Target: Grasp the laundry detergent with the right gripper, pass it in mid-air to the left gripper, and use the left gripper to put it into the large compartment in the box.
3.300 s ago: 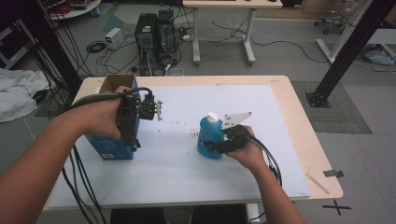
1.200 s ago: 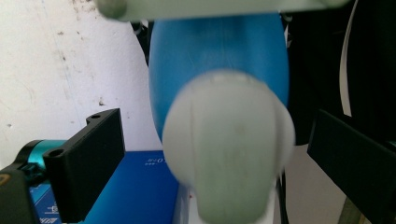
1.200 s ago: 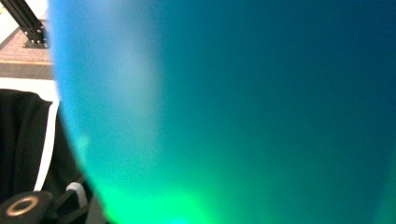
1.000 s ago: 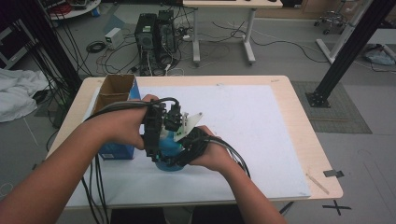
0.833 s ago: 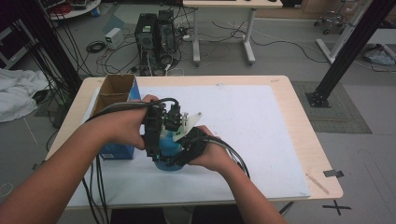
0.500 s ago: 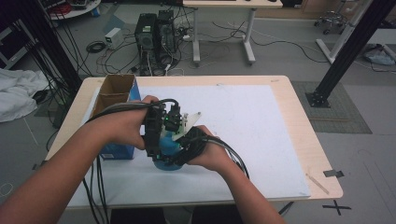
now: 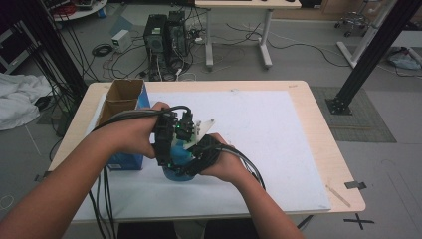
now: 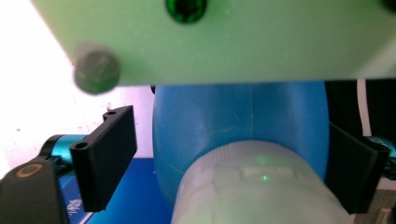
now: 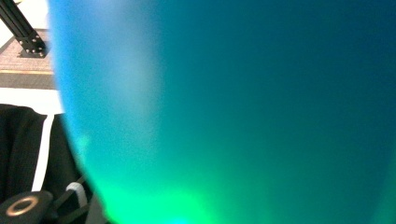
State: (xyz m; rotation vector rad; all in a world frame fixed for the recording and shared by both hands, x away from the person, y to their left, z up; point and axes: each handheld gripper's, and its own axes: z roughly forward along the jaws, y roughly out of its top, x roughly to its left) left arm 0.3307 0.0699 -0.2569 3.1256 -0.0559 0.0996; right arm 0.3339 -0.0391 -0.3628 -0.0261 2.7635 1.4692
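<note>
Blue bottle (image 8: 243,126) clamped in right tool (image 7: 191,164), white cap (image 8: 257,186) between closing, not-yet-touching left tool (image 8: 231,172) jaws

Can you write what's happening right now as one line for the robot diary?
right gripper: shut on blue bottle | left gripper: fingers closing around white cap | place: table

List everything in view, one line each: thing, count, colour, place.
bottle: 1, blue with white cap, table front left, between both grippers
cardboard box: 1, brown and blue, table's left side
white sheet: 1, white, covering the table
table: 1, light wood, centre
computer towers: 2, black, floor behind
left gripper: 1, black, fingers around the cap, just been closing
right gripper: 1, black, shut on bottle
</note>
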